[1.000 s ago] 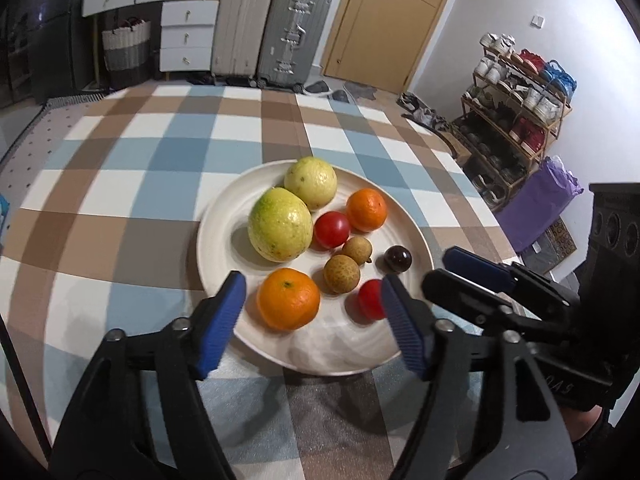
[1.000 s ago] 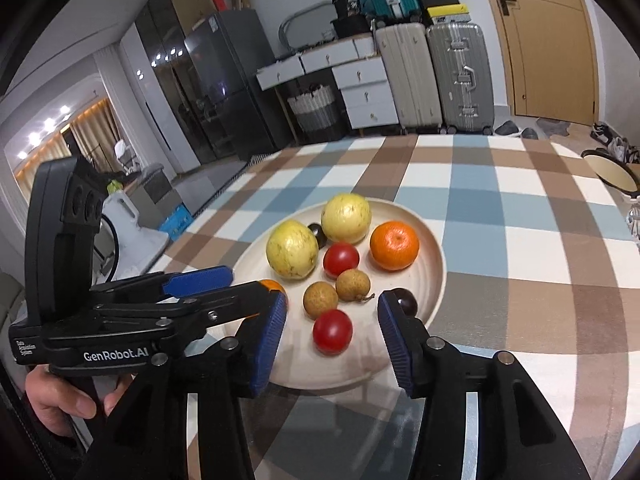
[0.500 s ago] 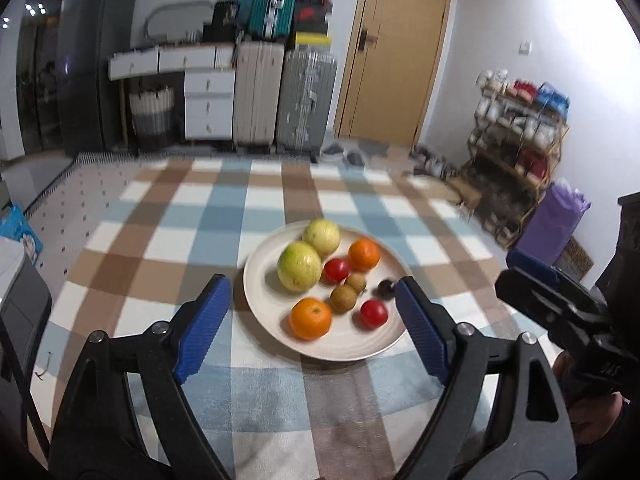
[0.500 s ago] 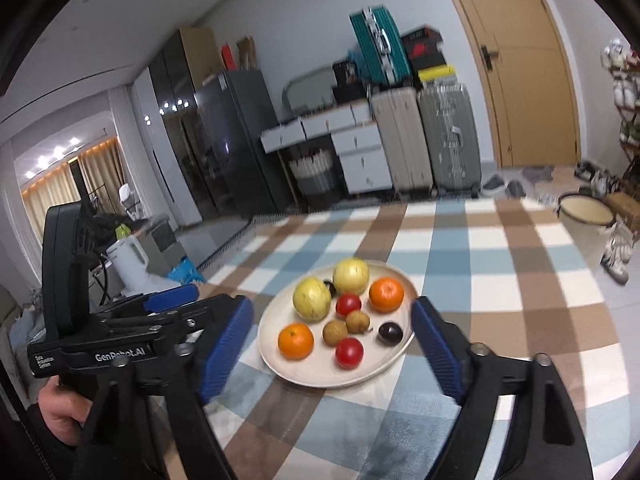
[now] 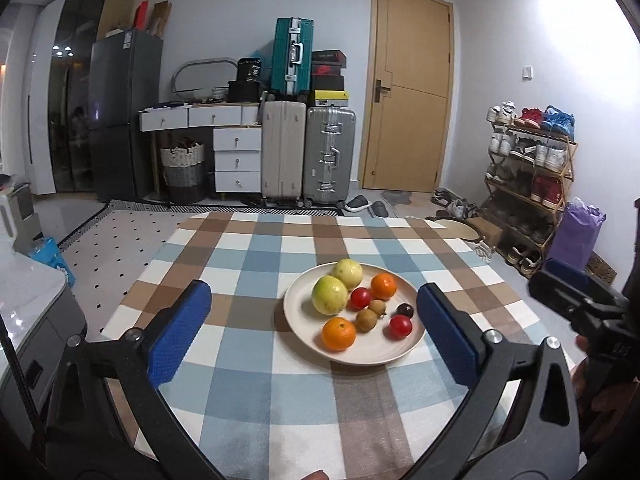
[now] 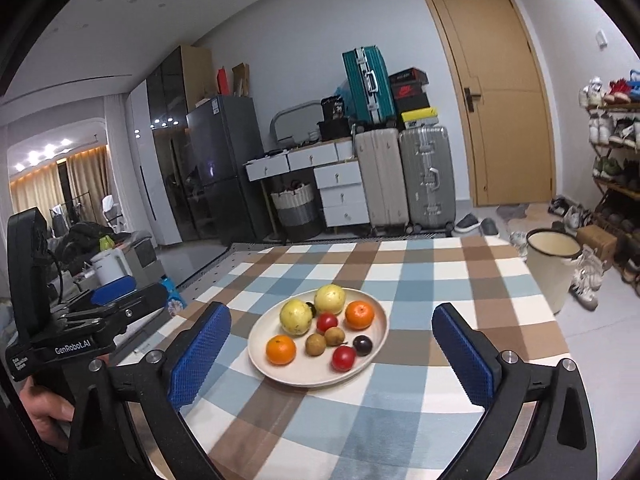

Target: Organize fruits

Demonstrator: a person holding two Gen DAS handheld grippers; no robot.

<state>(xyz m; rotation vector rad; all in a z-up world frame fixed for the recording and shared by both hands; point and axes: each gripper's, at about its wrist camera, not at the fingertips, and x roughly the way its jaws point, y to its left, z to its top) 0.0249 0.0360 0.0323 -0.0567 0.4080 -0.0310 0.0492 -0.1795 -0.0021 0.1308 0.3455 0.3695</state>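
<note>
A cream plate [image 5: 376, 354] sits on the checked tablecloth and holds several fruits: two yellow-green guavas [image 5: 329, 300], two oranges [image 5: 338, 333], two red tomatoes [image 5: 400, 326], two brown longans [image 5: 365, 319] and a dark plum [image 5: 405, 311]. The plate also shows in the right wrist view [image 6: 280, 372]. My left gripper [image 5: 314, 338] is open and empty, held back from the plate and above the cloth. My right gripper [image 6: 330, 356] is open and empty, also back from the plate. Each gripper shows at the edge of the other's view.
The checked tablecloth [image 5: 260, 380] covers the table. Beyond the table stand suitcases [image 5: 308, 152], white drawers [image 5: 236, 164], a fridge [image 5: 120, 116], a door and a shoe rack [image 5: 528, 176]. A cream bucket [image 6: 554, 268] stands on the floor at the right.
Both grippers have drawn back and up from the plate, which now looks smaller and farther. Both sets of jaws have opened wider. The fruits have not moved.
</note>
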